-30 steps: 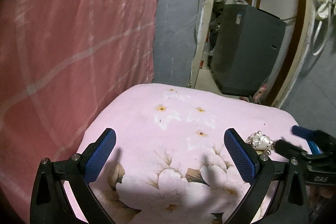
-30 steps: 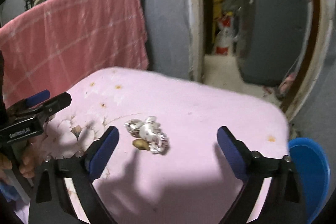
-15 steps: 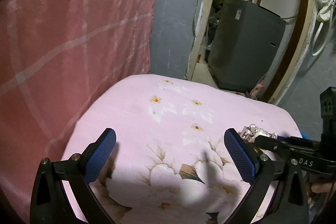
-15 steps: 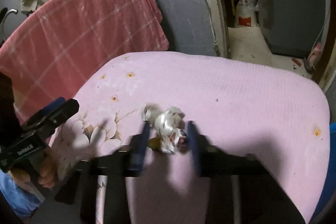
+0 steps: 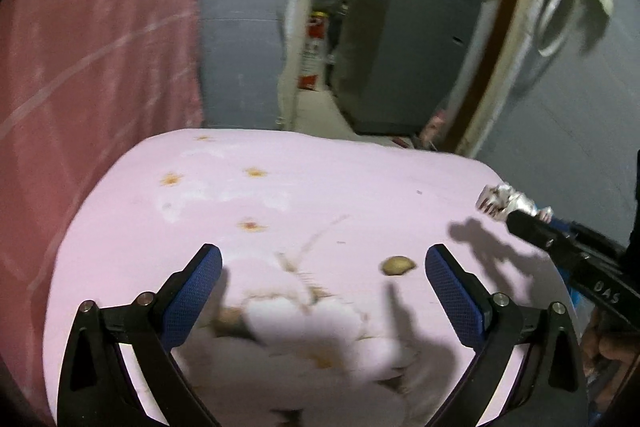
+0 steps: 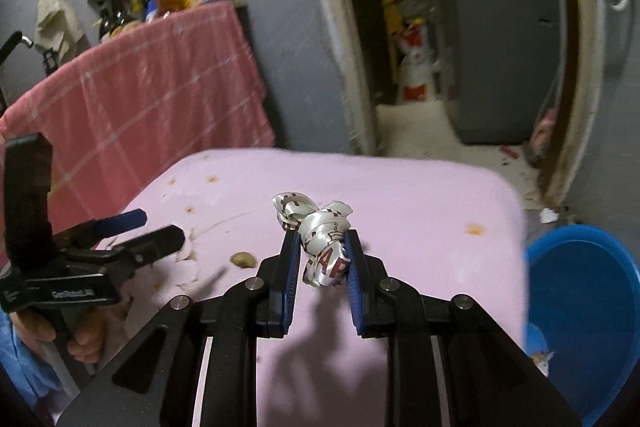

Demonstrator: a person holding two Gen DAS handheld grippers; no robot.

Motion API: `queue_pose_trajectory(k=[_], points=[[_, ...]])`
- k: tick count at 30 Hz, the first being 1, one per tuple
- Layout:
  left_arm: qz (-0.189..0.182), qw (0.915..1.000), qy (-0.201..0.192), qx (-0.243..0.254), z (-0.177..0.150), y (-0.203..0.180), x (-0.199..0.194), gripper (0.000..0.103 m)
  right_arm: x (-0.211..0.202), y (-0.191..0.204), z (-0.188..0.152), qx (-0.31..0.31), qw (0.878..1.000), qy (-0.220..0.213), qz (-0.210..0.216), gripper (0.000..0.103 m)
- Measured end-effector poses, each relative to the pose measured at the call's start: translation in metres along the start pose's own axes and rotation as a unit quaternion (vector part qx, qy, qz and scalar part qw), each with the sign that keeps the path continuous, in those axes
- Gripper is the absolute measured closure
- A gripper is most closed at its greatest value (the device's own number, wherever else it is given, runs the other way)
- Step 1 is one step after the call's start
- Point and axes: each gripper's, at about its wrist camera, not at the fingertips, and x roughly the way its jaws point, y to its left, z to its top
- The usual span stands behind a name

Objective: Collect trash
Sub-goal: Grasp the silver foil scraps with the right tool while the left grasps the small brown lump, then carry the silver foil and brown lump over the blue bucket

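My right gripper (image 6: 320, 255) is shut on a crumpled silver wrapper (image 6: 324, 231) and holds it above the pink cloth-covered table (image 6: 420, 195). The wrapper also shows in the left wrist view (image 5: 500, 201), at the tip of the right gripper (image 5: 520, 223). A small brown scrap (image 5: 396, 265) lies on the cloth just left of my left gripper's right finger; it also shows in the right wrist view (image 6: 243, 259). My left gripper (image 5: 322, 267) is open and empty, low over the table's near side. It appears in the right wrist view (image 6: 132, 235) at the left.
A blue bucket (image 6: 580, 307) stands on the floor right of the table, with a bit of trash inside. A pink checked cloth (image 6: 140, 107) hangs over a counter with bottles at the left. A doorway with a grey cabinet (image 5: 400, 47) lies behind.
My right gripper closed on the wrapper and lifted it off the cloth, leaving the brown scrap behind. My left gripper stayed open and its view shifted a little to the right.
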Motion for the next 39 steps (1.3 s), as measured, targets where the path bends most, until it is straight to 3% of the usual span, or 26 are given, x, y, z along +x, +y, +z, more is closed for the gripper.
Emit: queue_pose_trajectory(k=[3,5,11,16,22,26,31,39], points=[[-0.012,0.9993,0.022,0.028,-0.001,-0.017,0.014,0.016,-0.012,-0.01,-0.006,0.012,1.0,-0.012,-0.005,0.083],[-0.019,0.9981,0.037,0.045,-0.003,-0.026,0.023,0.029,-0.016,-0.015,-0.011,0.018,1.0,-0.015,-0.01,0.083],[-0.026,0.9915,0.083,0.097,-0.009,-0.047,0.046,0.055,-0.022,-0.026,-0.019,0.039,0.999,-0.024,0.0,0.083],[-0.034,0.9909,0.092,0.092,-0.011,-0.047,0.051,0.062,-0.023,-0.03,-0.024,0.049,0.998,-0.025,0.008,0.083],[-0.047,0.9915,0.091,0.08,-0.01,-0.044,0.045,0.083,-0.024,-0.032,-0.028,0.059,0.998,-0.027,0.01,0.083],[-0.041,0.9915,0.086,0.089,-0.01,-0.048,0.041,0.085,-0.026,-0.036,-0.032,0.075,0.997,-0.03,0.017,0.083],[-0.039,0.9941,0.044,0.091,-0.013,-0.052,0.022,0.085,-0.037,-0.038,-0.035,0.082,0.995,-0.056,0.017,0.083],[-0.062,0.993,-0.085,0.053,-0.012,-0.067,-0.033,0.085,-0.079,-0.026,-0.032,0.061,0.987,-0.148,-0.024,0.083]])
